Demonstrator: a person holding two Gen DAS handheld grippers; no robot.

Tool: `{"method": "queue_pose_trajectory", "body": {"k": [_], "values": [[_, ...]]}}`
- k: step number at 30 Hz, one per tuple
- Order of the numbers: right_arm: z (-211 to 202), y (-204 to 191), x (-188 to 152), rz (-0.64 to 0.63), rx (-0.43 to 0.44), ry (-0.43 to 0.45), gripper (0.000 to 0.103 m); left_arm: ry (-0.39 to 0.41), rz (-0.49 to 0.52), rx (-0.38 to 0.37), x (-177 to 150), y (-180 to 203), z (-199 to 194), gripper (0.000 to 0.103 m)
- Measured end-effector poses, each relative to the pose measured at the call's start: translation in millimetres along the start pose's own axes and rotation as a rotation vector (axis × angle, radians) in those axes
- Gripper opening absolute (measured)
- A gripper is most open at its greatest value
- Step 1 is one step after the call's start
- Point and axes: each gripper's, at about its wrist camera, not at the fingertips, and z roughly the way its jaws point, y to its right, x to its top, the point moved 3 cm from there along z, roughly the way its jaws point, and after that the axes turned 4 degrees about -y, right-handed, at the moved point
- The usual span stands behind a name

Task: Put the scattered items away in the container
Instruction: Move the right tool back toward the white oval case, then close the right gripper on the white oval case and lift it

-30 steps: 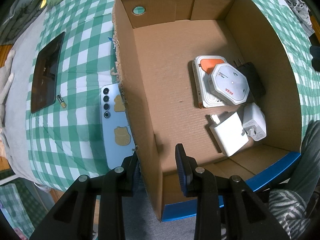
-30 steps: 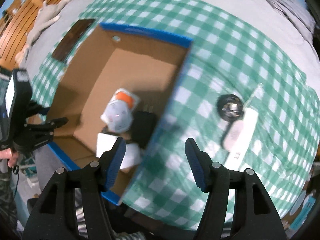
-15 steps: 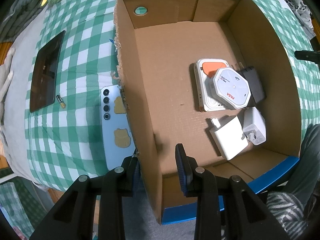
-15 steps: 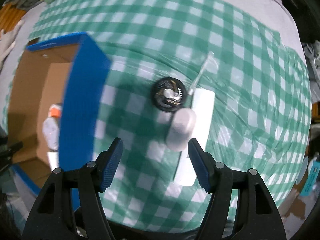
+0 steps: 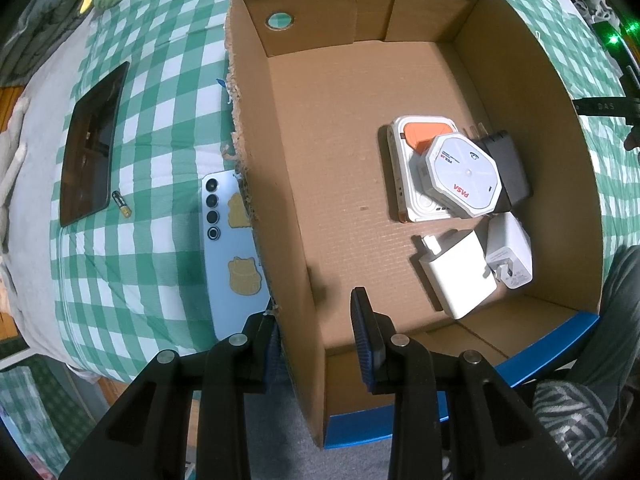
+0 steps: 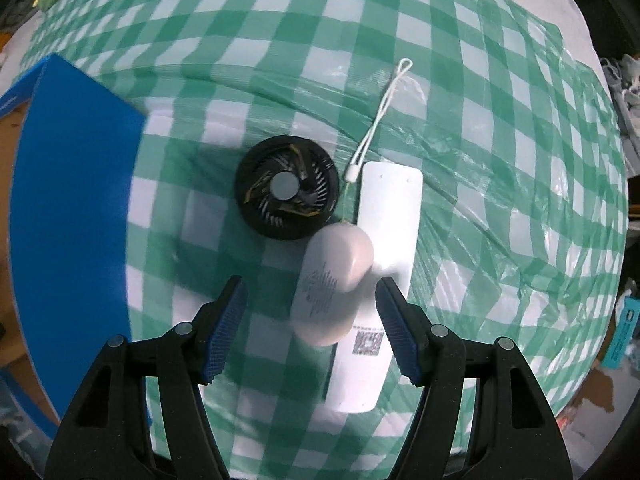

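I count one cardboard box (image 5: pixel 400 60) holding five gadgets: two white chargers (image 5: pixel 460 276), one black adapter (image 5: pixel 508 164), one octagonal white device (image 5: pixel 464 176), one orange-and-white case (image 5: pixel 404 168). Outside: one phone (image 5: pixel 230 256), one tablet (image 5: pixel 90 144), one battery (image 5: pixel 121 203), one fan (image 6: pixel 287 193), one oval white case (image 6: pixel 332 284), one flat white device (image 6: pixel 384 240)

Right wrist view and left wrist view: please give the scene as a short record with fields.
container: cardboard box, blue-edged
inside box: white chargers, octagonal white device, black adapter
outside, left side: blue phone, tablet, small battery
outside, right side: black fan, oval white case, white remote
left gripper: jaws straddle the box wall
right gripper: open around the case
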Motion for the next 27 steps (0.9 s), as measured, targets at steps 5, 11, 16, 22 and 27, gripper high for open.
{"method": "queue_pose_trajectory", "body": {"k": [5,11,16,22,27], "values": [[9.2,-2.1,9.6,0.009,-0.025,-0.010,0.063,0.001,0.000,-0.002,-0.3,0.6,0.6,0.031],[20.2,-8.5,14.9,0.013,-0.083,-0.009,0.052,0.003,0.003,-0.003,-0.4,1.6,1.1,0.031],[22.8,-17.9,14.9,-0.017,-0.143,-0.009,0.038,0.003,0.003,-0.002,-0.7,2.1,1.7,0.031],[21.7,-28.6,-0.8,-0.038,-0.042,-0.041,0.038,0.004,0.004,-0.004,-0.3,2.1,2.0,0.031],[23.3,-39.6,-26.2,-0.085,0.028,-0.076,0.037,0.004,0.005,0.000,-0.6,1.8,2.2,0.031]]}}
